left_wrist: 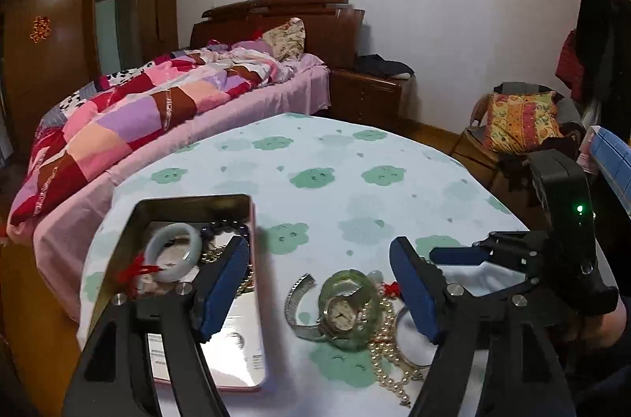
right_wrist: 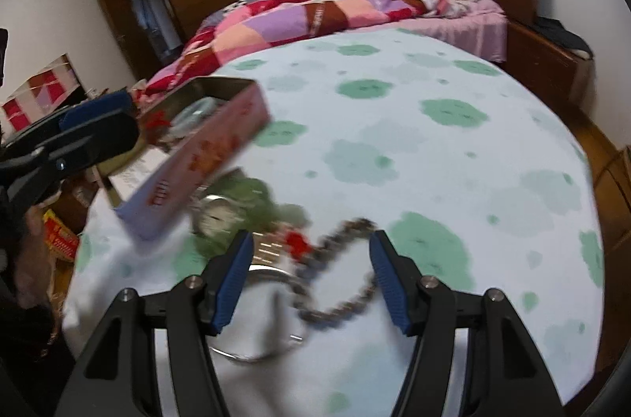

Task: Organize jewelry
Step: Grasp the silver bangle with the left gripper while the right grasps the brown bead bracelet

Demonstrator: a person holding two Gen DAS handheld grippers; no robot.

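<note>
I had both grippers over the table (left_wrist: 355,156), and both stood wide with nothing between the pads. The left gripper (left_wrist: 319,283) hung above the jewelry heap, its left finger overlapping the tin (left_wrist: 197,204) at about nine o'clock. The right gripper (right_wrist: 311,279) was low over the bead chain (right_wrist: 347,298), which lay looped between its open fingers. That view was smeared by motion, so I could not tell whether the pads touched the cloth.

The step in hand, as I judged it, was picking the chain for the tin. To do it well I would have slowed first, then closed on a bunched part of the loop, not a single strand, since loose beads slip from flat pads. I would have lifted straight up to see what came with it: the chain seemed tangled with the red knot (right_wrist: 297,241) and lay over a thin bangle (right_wrist: 252,354).

The heap sat near six o'clock on the table: a watch (left_wrist: 341,316) with a metal strap, resting in a green glassy ring (left_wrist: 347,298), and a pearl strand (left_wrist: 388,358) trailing toward me at five o'clock. The tin, open, sat just beside it and already held a pale jade bangle (left_wrist: 173,247), dark beads (left_wrist: 224,229) and a red tassel (left_wrist: 138,269).
</note>
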